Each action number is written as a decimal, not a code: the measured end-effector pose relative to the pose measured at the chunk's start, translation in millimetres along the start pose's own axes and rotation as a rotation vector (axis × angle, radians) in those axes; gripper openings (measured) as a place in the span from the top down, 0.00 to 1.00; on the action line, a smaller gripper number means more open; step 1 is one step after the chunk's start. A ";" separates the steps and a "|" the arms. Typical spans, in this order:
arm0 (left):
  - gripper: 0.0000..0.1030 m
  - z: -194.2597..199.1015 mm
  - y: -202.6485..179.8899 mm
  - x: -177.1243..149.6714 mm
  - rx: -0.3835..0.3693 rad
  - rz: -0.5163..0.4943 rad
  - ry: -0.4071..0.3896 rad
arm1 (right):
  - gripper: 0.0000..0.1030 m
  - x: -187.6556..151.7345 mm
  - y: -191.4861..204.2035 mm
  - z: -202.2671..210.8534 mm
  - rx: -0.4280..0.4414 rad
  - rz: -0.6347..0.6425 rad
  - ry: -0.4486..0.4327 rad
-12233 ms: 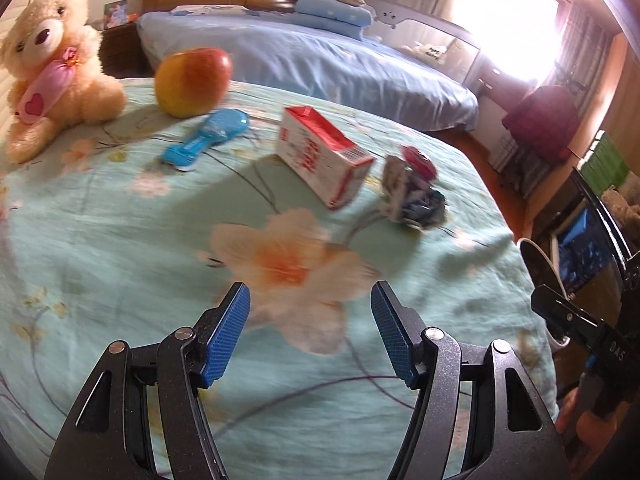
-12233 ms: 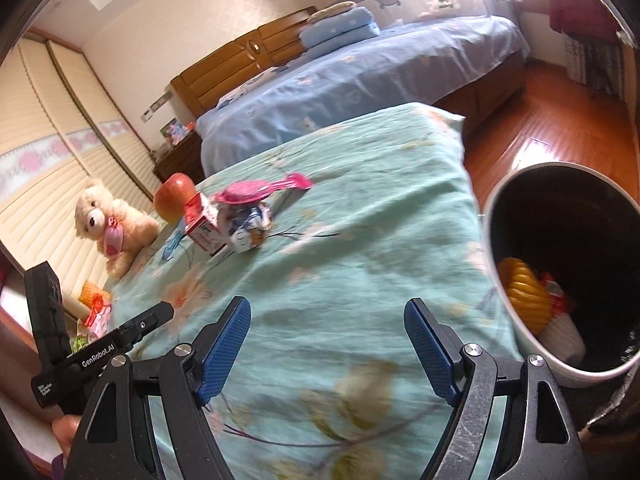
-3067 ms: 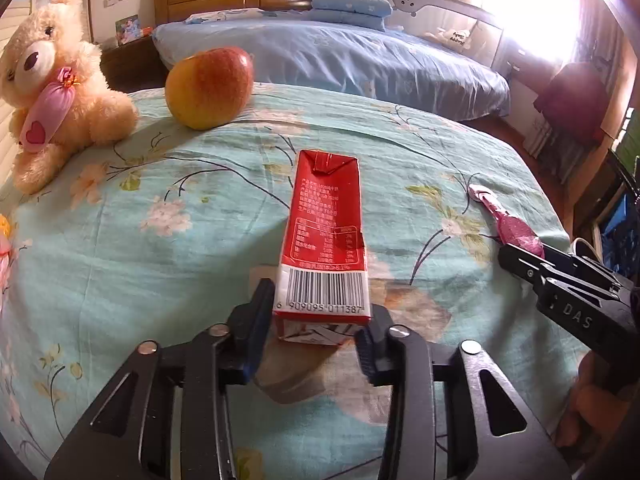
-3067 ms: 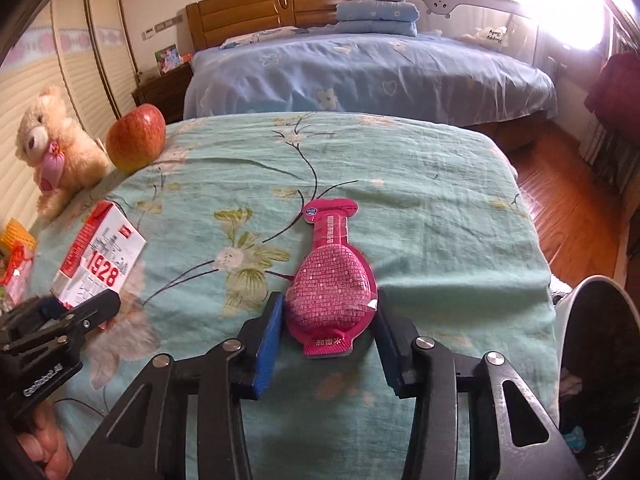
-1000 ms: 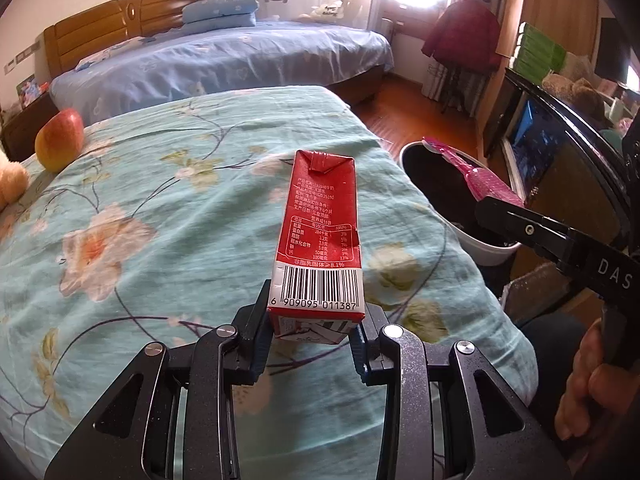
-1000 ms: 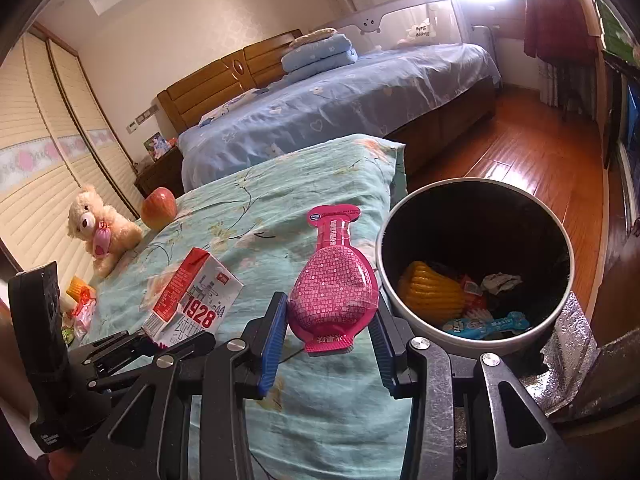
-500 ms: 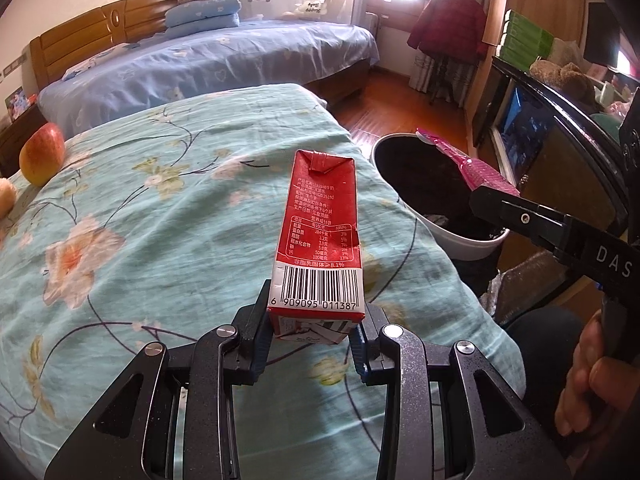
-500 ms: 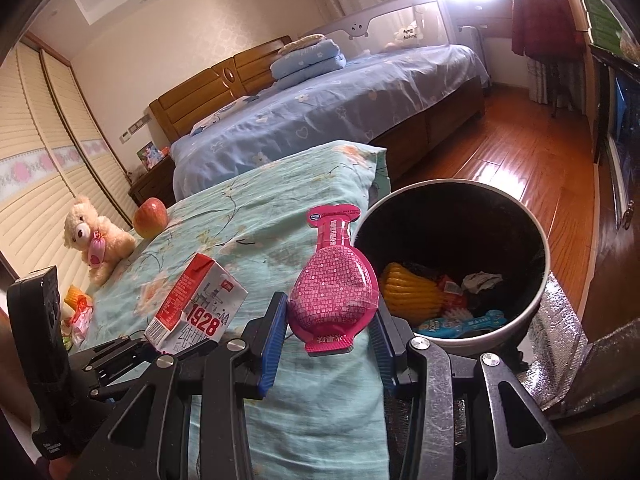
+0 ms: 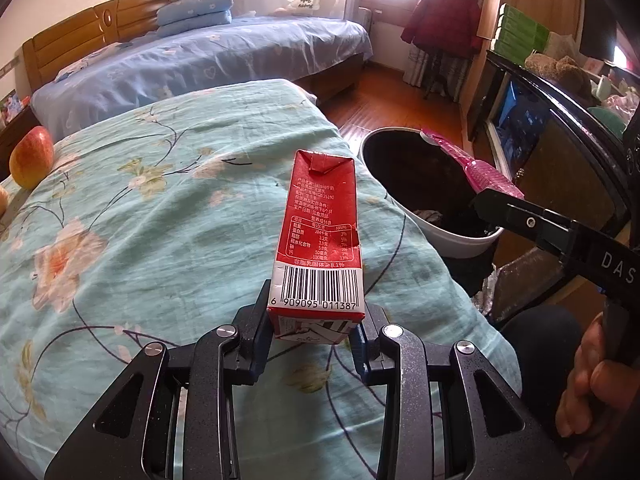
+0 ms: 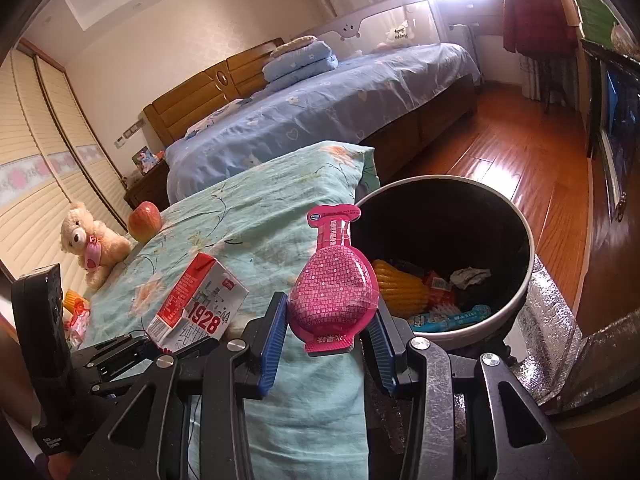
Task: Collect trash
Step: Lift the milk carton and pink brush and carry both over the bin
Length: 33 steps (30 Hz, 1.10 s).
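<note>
Red milk carton (image 9: 318, 236): gripped at its barcode end between the pads of my left claw (image 9: 314, 336), held off the floral bedspread (image 9: 140, 220) and pointing toward the bin (image 10: 524, 280). In the right wrist view the same carton (image 10: 196, 304) shows its white face printed "1928", to the left of the bin.

Pink pouch (image 10: 334, 280): clamped by its lower edge in my right claw (image 10: 330, 334), neck upward, just beside the bin's near rim; whether it overhangs the opening I cannot tell. From the left wrist view the pouch (image 9: 472, 168) lies across the bin's (image 9: 452, 236) far rim, with my right hand (image 9: 588, 384) on the handle below it.

Bin: round, dark inside with a pale outer wall, standing on the wooden floor against the foot corner of the bedspread. Inside it lie a yellow ridged item (image 10: 400, 288), a blue wrapper (image 10: 452, 316) and crumpled scraps.

Farther from the bin, at the bedspread's opposite end: an apple (image 10: 145, 216) and a teddy bear (image 10: 94, 242). Beyond the bin, a blue bed (image 10: 320, 116) with a wooden headboard.
</note>
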<state>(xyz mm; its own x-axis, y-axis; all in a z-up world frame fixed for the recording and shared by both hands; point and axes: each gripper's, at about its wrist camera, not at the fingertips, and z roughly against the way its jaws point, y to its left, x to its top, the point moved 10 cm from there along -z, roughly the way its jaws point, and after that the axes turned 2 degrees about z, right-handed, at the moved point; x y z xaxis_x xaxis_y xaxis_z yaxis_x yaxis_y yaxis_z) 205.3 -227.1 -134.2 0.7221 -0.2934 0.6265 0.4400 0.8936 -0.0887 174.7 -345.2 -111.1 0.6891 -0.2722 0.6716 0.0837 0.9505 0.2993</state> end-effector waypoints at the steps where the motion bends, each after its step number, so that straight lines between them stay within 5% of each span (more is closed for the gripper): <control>1: 0.70 -0.4 -1.1 0.3 -0.002 -0.002 0.001 | 0.60 -0.4 -1.1 0.6 -0.002 -0.002 -0.001; 33: 0.70 -12.0 -39.4 26.2 -0.055 -0.052 0.000 | 0.60 6.4 -38.0 9.9 -0.049 -0.048 -0.017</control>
<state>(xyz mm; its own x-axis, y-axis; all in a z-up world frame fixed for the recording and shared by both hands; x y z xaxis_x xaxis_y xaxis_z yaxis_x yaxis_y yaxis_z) 213.3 -274.0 -123.6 0.6975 -0.3392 0.6312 0.5057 0.8571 -0.0982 168.8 -384.5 -111.4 0.6709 -0.3202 0.6689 0.1521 0.9422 0.2985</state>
